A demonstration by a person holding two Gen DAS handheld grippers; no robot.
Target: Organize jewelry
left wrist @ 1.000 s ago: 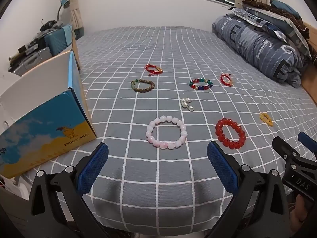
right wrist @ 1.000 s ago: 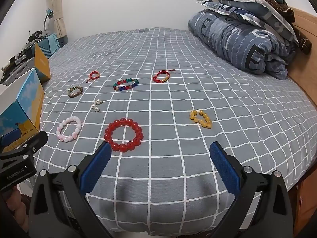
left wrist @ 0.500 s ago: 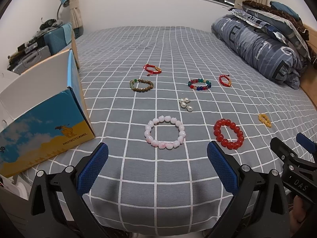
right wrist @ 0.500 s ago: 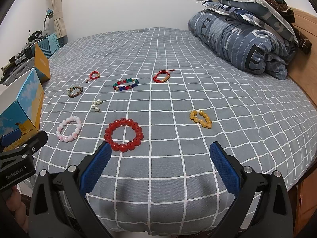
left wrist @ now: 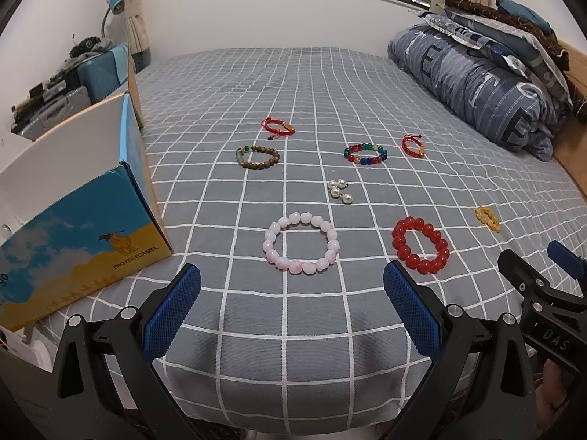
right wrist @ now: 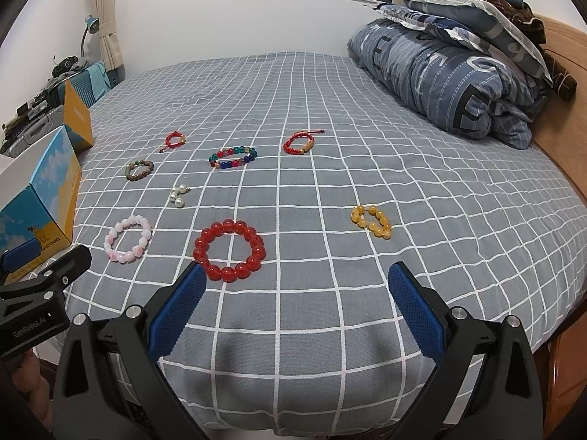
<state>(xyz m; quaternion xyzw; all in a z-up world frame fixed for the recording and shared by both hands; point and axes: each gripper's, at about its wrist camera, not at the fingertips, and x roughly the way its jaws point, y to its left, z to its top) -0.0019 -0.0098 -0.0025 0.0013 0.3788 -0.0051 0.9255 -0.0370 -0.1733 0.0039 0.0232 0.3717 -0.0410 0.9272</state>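
Observation:
Several bracelets lie on the grey checked bed. A pink bead bracelet (left wrist: 300, 242) lies just ahead of my open, empty left gripper (left wrist: 291, 308). A red bead bracelet (right wrist: 229, 250) lies ahead and left of my open, empty right gripper (right wrist: 297, 311); it also shows in the left wrist view (left wrist: 420, 245). A yellow bead bracelet (right wrist: 371, 221), pearl pieces (left wrist: 340, 190), a brown bead bracelet (left wrist: 257, 158), a multicoloured bracelet (left wrist: 365, 154) and two red cord bracelets (left wrist: 278, 126) (left wrist: 413, 145) lie farther back.
An open blue and yellow cardboard box (left wrist: 73, 216) stands at the bed's left edge. A folded blue duvet and pillows (right wrist: 458, 69) pile up at the far right by the wooden bed frame (right wrist: 561, 139). Suitcases and clutter (left wrist: 69, 84) sit beyond the box.
Both grippers have crept slightly forward toward the bracelets. Nothing on the bed has moved.

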